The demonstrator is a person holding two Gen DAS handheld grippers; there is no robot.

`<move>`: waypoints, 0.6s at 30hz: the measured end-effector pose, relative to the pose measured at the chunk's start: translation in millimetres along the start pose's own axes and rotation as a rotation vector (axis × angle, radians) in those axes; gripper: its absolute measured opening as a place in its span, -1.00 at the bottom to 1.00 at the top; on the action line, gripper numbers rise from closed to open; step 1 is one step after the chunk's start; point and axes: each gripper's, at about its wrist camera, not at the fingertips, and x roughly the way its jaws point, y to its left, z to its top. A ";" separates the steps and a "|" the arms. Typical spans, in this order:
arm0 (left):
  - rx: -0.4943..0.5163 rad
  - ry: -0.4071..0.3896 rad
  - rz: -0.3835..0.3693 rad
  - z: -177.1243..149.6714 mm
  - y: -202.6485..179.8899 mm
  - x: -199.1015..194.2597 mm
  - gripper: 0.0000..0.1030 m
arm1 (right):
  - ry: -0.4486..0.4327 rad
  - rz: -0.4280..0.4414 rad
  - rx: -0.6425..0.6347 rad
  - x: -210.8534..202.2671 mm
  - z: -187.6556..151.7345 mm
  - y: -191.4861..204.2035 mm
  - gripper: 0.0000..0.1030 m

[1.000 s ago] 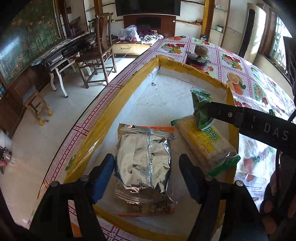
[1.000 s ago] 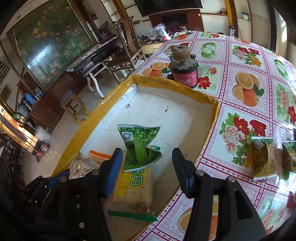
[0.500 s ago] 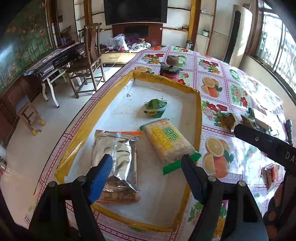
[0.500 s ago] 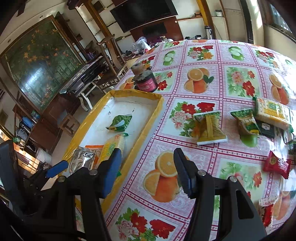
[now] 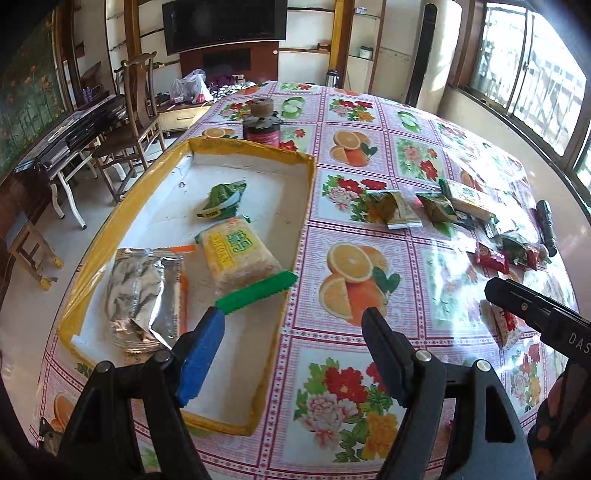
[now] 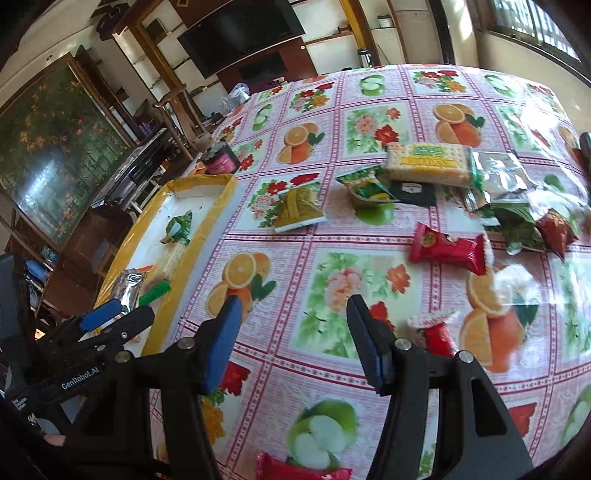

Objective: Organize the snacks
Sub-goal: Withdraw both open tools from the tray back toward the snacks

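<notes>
A: Where are the snacks?

B: 3 lie in the yellow-edged tray [image 5: 310, 192] near the table [image 6: 332, 369] edge. A pile of snacks [image 6: 461, 184] sits well apart on the cloth, with bare cloth between.

A: And the tongs?

B: Left tongs [image 5: 291, 328] and right tongs [image 6: 291, 317] are both open, holding nothing.

Dark jar [image 5: 263, 125] on floral tablecloth [image 5: 369, 206], wooden chair [image 5: 136, 122], possibly a television [image 5: 221, 26]
</notes>
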 end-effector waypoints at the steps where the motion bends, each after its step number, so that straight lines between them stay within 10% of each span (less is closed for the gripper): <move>1: 0.010 0.003 -0.012 -1.9 -5.2 0.0 0.49 | -0.002 -0.013 0.011 -4.9 -3.2 -7.5 0.17; 18: 0.335 0.038 -0.177 -35.9 -100.4 -11.2 0.49 | -0.016 -0.128 0.099 -44.5 -44.9 -81.8 0.17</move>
